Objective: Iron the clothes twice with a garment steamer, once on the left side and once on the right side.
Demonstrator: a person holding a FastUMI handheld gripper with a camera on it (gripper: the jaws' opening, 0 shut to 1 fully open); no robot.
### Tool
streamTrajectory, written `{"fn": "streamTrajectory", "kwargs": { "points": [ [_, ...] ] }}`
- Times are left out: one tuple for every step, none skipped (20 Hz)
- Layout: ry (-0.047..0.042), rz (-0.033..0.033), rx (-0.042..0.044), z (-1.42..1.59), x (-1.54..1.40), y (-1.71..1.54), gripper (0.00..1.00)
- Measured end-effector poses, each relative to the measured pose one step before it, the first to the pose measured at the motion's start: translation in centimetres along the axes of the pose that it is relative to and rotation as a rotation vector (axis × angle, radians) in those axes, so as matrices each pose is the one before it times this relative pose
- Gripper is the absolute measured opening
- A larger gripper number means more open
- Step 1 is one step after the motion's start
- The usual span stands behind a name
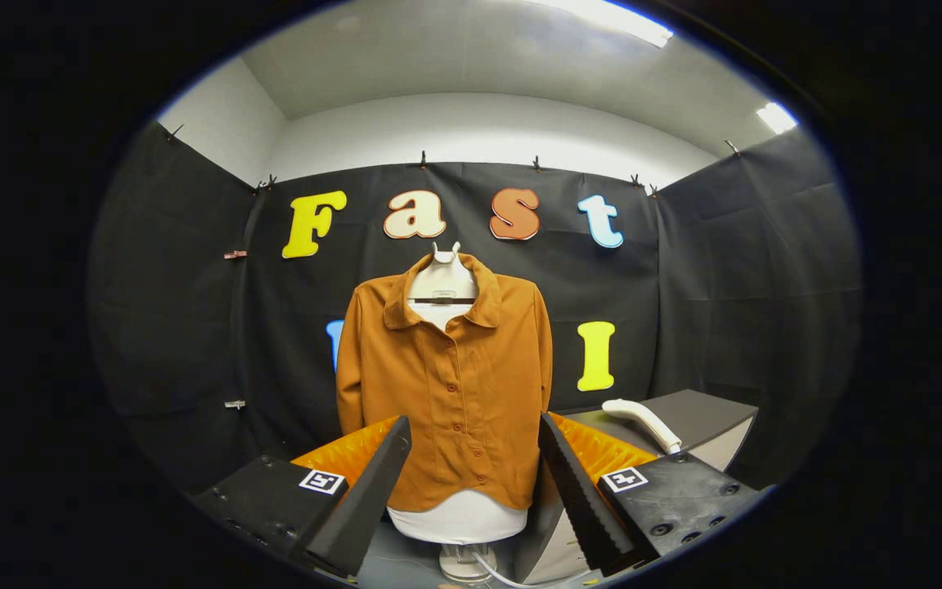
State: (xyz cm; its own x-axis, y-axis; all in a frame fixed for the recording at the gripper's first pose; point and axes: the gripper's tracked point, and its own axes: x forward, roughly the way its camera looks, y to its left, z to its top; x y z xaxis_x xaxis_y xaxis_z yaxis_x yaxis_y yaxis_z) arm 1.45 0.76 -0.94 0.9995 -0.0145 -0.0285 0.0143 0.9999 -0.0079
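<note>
My gripper (475, 458) is wide open, holding nothing; rust-orange button shirt (448, 384) on a white mannequin torso (457, 517) straight ahead between my fingers, white garment steamer (643, 421) ahead-right on a grey table (708, 409)

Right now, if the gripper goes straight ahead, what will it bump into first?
Probably the orange shirt on the mannequin; the open gripper points straight at it, with nothing between. Depth is hard to judge.

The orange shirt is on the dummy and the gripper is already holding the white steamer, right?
Not quite. The gripper view shows the orange shirt on the dummy, but the gripper is open and holds nothing. The white steamer lies on the grey stand beyond the fingers.
</note>
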Motion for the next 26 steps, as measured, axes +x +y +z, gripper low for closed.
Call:
{"fn": "streamTrajectory", "kwargs": {
  "points": [
    [0.00176,-0.00913,0.00227,-0.102,0.084,-0.103,0.98],
    [0.00146,-0.01122,0.00199,-0.018,0.053,-0.149,0.98],
    [0.001,-0.01034,0.00191,-0.097,0.008,-0.14,0.98],
    [0.00013,-0.01097,0.00012,-0.084,-0.003,-0.252,0.98],
    [0.00063,-0.01177,-0.00197,-0.034,0.141,-0.321,0.98],
    [0.00224,-0.01127,-0.00289,-0.025,0.176,-0.413,0.98],
    [0.00092,-0.01113,0.00048,-0.014,0.211,-0.466,0.98],
    [-0.0015,-0.01052,0.00215,0.072,0.269,-0.48,0.98],
    [0.00029,-0.01175,0.00122,-0.01,0.392,-0.564,0.98],
    [0.00242,-0.01181,0.0002,-0.098,0.432,-0.649,0.98],
    [0.00273,-0.01089,0.00136,-0.165,0.468,-0.702,0.98],
    [0.00501,-0.01123,0.00527,-0.191,0.821,-0.857,0.98],
    [0.00516,-0.00874,0.00546,-0.054,0.797,-0.784,0.98],
    [0.00424,-0.00831,0.00431,-0.097,1.07,-0.839,0.98],
    [0.00221,-0.00957,0.005,-0.081,1.016,-0.907,0.98],
    [0.00028,-0.00528,0.00627,0.006,1.251,-0.836,0.98],
    [-0.00085,-0.00219,0.0061,0.093,1.299,-0.775,0.98],
    [0.00414,-0.00203,0.00495,0.042,1.526,-0.942,0.98],
    [0.0032,-0.00005,0.00509,0.026,1.312,-0.909,0.98],
    [-0.00474,-0.00393,0.00357,0.22,1.403,-1.075,0.98],
    [-0.00626,-0.00306,0.00097,0.259,1.359,-1.102,0.98],
    [0.00327,-0.01113,-0.00414,0.088,1.333,-1.23,0.98],
    [0.00852,-0.00749,-0.00449,-0.177,1.185,-1.171,0.98],
    [0.00602,-0.00519,-0.00378,-0.089,1.161,-1.005,0.98],
    [0.00254,-0.00586,-0.00489,0.139,1.328,-1.136,0.98],
    [0.00213,-0.0027,-0.00257,-0.02,1.089,-0.945,0.98]
  ]
}}
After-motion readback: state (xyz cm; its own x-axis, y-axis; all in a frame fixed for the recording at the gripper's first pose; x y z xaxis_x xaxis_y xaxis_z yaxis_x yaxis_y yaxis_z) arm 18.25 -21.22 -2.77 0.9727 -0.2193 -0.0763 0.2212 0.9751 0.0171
